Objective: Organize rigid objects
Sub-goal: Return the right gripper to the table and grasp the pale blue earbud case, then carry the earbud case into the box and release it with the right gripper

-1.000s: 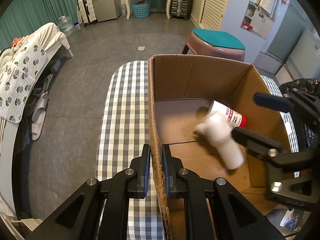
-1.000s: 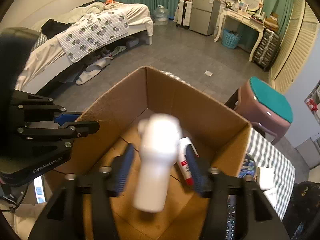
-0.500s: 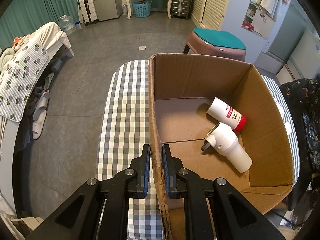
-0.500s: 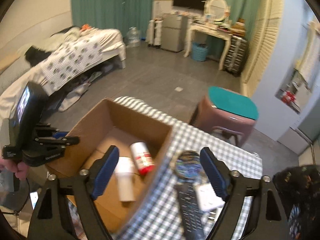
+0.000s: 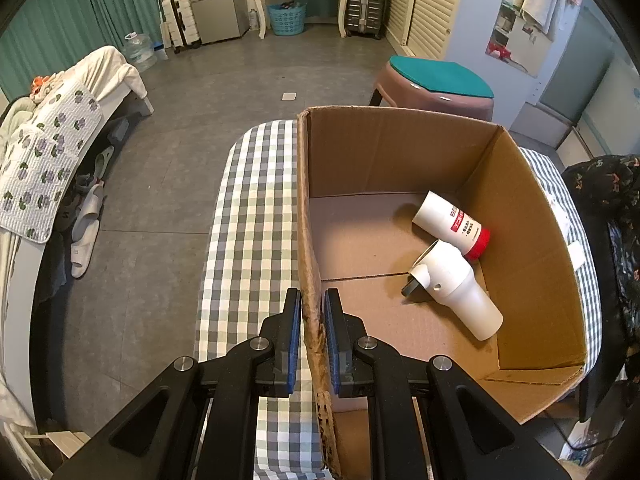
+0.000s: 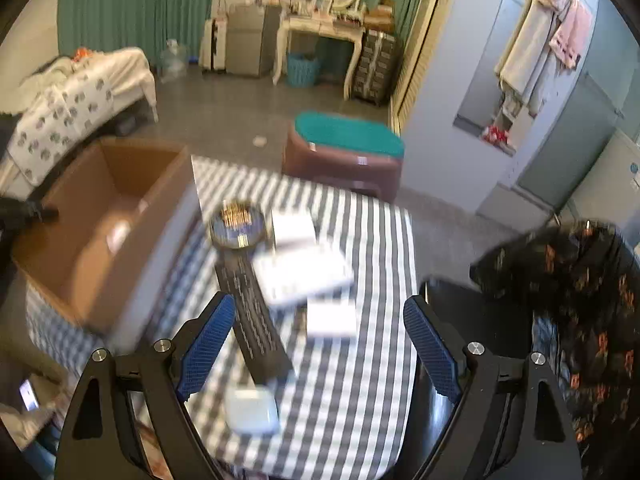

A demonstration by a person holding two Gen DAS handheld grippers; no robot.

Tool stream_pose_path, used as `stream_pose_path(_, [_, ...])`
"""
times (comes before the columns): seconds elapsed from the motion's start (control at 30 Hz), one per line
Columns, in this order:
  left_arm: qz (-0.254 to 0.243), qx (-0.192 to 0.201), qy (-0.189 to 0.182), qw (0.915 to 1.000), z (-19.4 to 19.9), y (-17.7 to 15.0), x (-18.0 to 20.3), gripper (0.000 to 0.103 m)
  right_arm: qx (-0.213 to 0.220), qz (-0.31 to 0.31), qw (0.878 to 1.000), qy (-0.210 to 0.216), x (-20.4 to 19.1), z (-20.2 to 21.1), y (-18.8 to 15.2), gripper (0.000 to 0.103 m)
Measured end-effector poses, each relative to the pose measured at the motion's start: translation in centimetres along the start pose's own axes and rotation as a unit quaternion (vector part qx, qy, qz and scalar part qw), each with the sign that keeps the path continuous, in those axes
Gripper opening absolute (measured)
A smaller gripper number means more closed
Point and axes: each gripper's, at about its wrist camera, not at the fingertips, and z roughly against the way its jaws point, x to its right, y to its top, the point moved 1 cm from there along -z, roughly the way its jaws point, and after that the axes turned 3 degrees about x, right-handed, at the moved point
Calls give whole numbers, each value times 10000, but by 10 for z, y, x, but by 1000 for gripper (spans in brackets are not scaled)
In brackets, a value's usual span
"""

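Observation:
My left gripper (image 5: pixel 312 298) is shut on the near left wall of the open cardboard box (image 5: pixel 400 152), which stands on the checked tablecloth (image 5: pixel 248 240). A white bottle with a red cap (image 5: pixel 448 224) and a white hair-dryer-shaped item (image 5: pixel 456 292) lie inside the box. My right gripper (image 6: pixel 316 320) hangs open and empty over the table to the right of the box (image 6: pixel 72 208). Below it, blurred, lie a black remote (image 6: pixel 252 316), a round shiny tin (image 6: pixel 238 224), three white flat boxes (image 6: pixel 304 276) and a small pale case (image 6: pixel 252 410).
A pink stool with a teal top (image 5: pixel 436 84) stands just beyond the table. Dark floral cloth (image 6: pixel 576 280) drapes over a black chair at the table's right edge. A bed (image 5: pixel 48 152) with slippers beneath it lies across the floor on the left.
My right gripper let go of the white hair-dryer-shaped item in the box, opened wide, left the box and swung right over the table's loose items. The left gripper kept its hold.

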Motion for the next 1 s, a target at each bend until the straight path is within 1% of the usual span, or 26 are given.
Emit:
stream_pose_path(0.2, [9,1,13,10000,0,-1,1,11,-505,-258,9983,134,-11,-31,-58,87])
stream_pose_path(0.3, [-1,0,13,10000,0,-1,1,11,-595,-339,9975,198,-21,-40,-79,87])
stream_pose_path(0.4, [9,4,6,10000,0,-1,1,11,-731,-411,9959,339,-30,-47,-90,87])
stream_pose_path(0.6, [4,0,4,10000,0,-1,1,11,-872,-392,9948,361,-40,-58,-99,85])
stream_pose_path(0.67, [19,-3,0,10000,0,-1,1,11,-862,-384,9949,358,-42,-59,-99,75])
stream_pose_path(0.8, [6,-1,7,10000,0,-1,1,11,-940,-357,9939,460,-45,-64,-101,61])
stream_pose_path(0.87, [11,-1,6,10000,0,-1,1,11,-944,-320,9935,542,-47,-64,-101,52])
stream_pose_path(1.0, [13,0,1,10000,0,0,1,11,-939,-256,9936,574,-49,-63,-100,52])
